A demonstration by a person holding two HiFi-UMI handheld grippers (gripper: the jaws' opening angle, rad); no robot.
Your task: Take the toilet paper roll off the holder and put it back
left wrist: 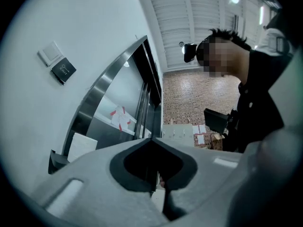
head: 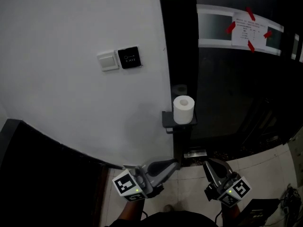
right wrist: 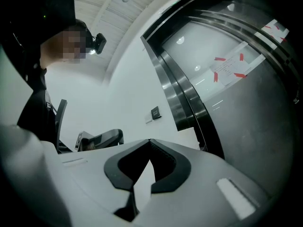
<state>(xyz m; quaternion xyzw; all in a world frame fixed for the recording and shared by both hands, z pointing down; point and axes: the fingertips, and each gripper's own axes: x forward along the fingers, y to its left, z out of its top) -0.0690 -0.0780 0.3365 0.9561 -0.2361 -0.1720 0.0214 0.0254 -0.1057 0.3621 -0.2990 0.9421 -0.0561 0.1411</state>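
Fingers (left wrist: 90, 178) of your left gripper (head: 173, 164) are pressed together at the tips with nothing between them. Same on your right gripper (head: 209, 163): fingers (right wrist: 222, 174) closed, empty. Both grippers sit low in the head view, over the pale tiled floor (head: 189, 193), tilted up toward the roll but well short of it. That reads as an approach, no contact yet.

Biggest thing is the plain white wall (head: 71, 103) on the left, then the dark glossy door panel (head: 236, 93) on the right, which carries a white paper notice (head: 247, 30) stuck on with red tape. The white toilet paper roll (head: 183, 109) stands upright, core hole facing up, on the small black holder (head: 166, 119), which is fixed where wall meets door frame. It looks settled there, so the take-off step is not yet done. You cannot tell from here whether a peg runs up through the core.

Smaller still: a white wall switch (head: 108, 60) just beside a black square button plate (head: 129, 57), both well above the roll and no part of the job.

Judgement: you will need to open one pair of fingers before reaching the roll. A soft roll squashes easily, so grip lightly.
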